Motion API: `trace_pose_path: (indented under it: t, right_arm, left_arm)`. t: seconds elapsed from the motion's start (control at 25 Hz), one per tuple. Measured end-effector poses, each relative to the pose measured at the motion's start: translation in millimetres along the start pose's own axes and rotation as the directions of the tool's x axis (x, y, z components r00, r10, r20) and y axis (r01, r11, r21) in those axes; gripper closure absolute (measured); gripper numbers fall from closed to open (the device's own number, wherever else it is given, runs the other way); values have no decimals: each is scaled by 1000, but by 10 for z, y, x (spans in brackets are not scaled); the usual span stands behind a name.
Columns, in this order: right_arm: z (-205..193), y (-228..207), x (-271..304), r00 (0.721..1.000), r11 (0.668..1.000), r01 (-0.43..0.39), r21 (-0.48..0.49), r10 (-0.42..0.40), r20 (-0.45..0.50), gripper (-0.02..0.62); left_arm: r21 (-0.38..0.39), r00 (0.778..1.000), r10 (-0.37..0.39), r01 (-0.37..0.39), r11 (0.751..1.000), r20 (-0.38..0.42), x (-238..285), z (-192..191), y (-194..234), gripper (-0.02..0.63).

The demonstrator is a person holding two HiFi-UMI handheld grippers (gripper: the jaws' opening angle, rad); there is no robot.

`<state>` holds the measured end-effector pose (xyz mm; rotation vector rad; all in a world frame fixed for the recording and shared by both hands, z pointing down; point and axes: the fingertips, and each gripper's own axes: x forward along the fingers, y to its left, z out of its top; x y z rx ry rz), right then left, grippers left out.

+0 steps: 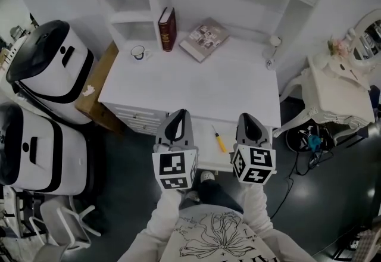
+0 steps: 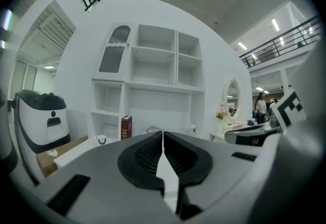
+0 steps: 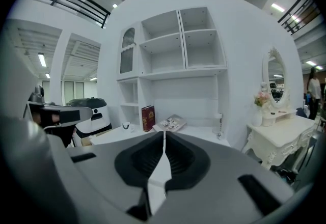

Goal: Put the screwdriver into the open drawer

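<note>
Left gripper (image 1: 179, 115) and right gripper (image 1: 247, 119): jaws together, nothing held. Screwdriver (image 1: 219, 139) apparently lying in open drawer (image 1: 204, 158) at desk (image 1: 196, 85) front edge, between both grippers. Risk: bumping drawer with a gripper, rolling the tool. Desk white, matte; red book (image 1: 167, 28) at its back; dark floor (image 1: 333, 195) around it.

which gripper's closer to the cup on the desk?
Left. In the head view the left gripper is below and slightly right of the cup. The right gripper is farther right, beyond the screwdriver.
</note>
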<state>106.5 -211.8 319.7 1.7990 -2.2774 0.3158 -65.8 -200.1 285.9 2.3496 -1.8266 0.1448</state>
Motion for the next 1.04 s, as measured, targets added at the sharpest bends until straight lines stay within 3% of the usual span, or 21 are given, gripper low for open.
trace_pose_path:
  t: [1.04]
  right_arm:
    - [125,5,-264,998,1000,1,8,-1,61,583]
  left_arm:
    - [10,999,3,-3,1000,39,-224,117,-82,596]
